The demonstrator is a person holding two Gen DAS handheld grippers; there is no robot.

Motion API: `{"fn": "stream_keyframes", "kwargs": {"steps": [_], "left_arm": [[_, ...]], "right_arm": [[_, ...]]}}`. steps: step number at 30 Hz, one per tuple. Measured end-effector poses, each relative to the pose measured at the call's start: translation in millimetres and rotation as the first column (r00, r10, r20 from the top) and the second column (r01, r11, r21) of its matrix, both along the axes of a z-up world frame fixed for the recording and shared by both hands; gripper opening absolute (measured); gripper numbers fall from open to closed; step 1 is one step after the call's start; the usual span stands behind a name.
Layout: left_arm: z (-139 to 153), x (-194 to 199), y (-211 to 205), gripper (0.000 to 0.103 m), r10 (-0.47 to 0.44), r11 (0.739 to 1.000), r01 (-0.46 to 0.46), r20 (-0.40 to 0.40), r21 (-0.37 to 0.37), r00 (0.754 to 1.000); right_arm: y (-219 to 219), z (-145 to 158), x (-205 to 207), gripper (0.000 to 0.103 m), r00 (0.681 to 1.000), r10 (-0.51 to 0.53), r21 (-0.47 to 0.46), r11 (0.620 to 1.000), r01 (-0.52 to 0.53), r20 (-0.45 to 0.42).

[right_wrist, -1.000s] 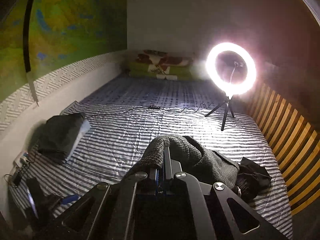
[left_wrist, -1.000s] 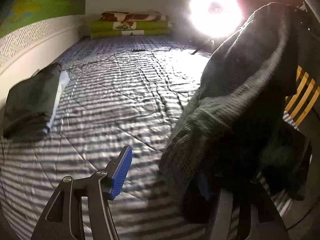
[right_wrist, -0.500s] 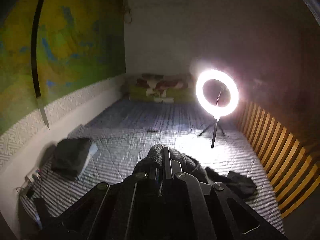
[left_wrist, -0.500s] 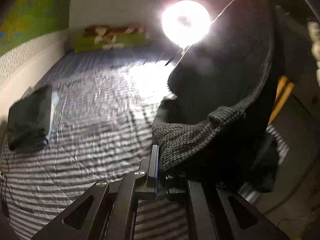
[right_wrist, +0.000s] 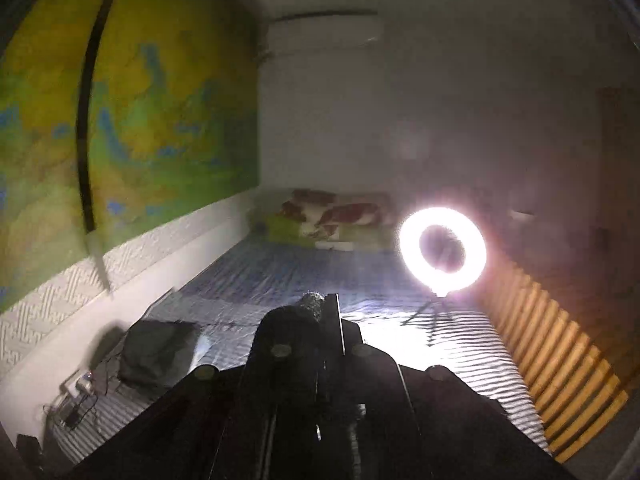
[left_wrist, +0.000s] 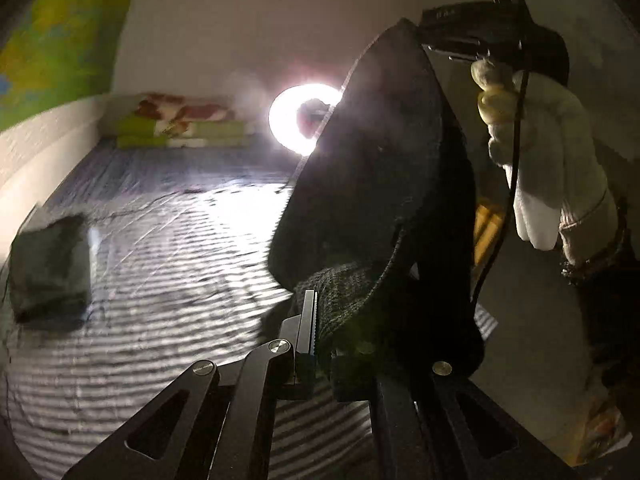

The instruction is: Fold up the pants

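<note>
Dark grey knitted pants [left_wrist: 372,184] hang in the air above the striped bed [left_wrist: 168,264], stretched between both grippers. My left gripper [left_wrist: 320,316] is shut on a lower edge of the knit. At the upper right of the left wrist view, a gloved hand [left_wrist: 536,152] holds the right gripper, which pinches the top of the pants. In the right wrist view my right gripper [right_wrist: 326,306] is shut, with a tuft of the pants [right_wrist: 310,302] showing at its tips; the cloth below is hidden behind the gripper body.
A folded dark garment [right_wrist: 154,350] lies at the bed's left side near the wall. A lit ring light [right_wrist: 442,254] on a tripod stands on the bed at right. Folded blankets [right_wrist: 332,220] sit at the far end. Wooden slats [right_wrist: 560,356] border the right side.
The left gripper closed on the pants' edge. Both grippers rose, lifting the pants off the bed, and the bed now looks farther below in both views.
</note>
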State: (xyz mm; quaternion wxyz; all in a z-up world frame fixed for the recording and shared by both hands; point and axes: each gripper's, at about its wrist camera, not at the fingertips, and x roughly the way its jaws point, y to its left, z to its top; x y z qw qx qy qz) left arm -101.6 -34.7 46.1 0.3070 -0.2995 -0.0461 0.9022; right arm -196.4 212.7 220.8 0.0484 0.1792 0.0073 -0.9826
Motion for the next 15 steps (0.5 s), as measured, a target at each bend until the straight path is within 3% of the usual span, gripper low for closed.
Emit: {"fn": "stream_keyframes", "kwargs": {"steps": [3, 5, 7, 10, 15], "left_arm": [[-28.2, -13.5, -61.5, 0.004, 0.119, 0.993, -0.119, 0.066, 0.006, 0.991], [-58.0, -24.0, -110.4, 0.004, 0.212, 0.976, -0.216, 0.146, 0.008, 0.966], [-86.2, -30.3, -154.8, 0.002, 0.301, 0.951, -0.309, 0.227, -0.001, 0.926], [-127.1, -32.9, -212.3, 0.002, 0.437, 0.897, -0.437, 0.296, -0.071, 0.849], [-183.5, -41.5, -266.6, 0.005, 0.588, 0.808, -0.534, 0.373, -0.248, 0.717]], "right_arm": [[-60.4, -22.8, -34.6, 0.002, 0.993, 0.099, 0.021, 0.995, -0.101, 0.071], [-106.9, -45.6, -60.3, 0.002, 0.977, 0.169, 0.025, 0.984, -0.174, 0.132], [-159.4, -75.3, -89.3, 0.002, 0.947, 0.247, 0.018, 0.967, -0.255, 0.205], [-244.3, -129.8, -131.4, 0.002, 0.861, 0.374, -0.017, 0.919, -0.393, 0.344], [-347.0, -215.8, -160.8, 0.008, 0.704, 0.423, 0.053, 0.837, -0.545, 0.57]]}}
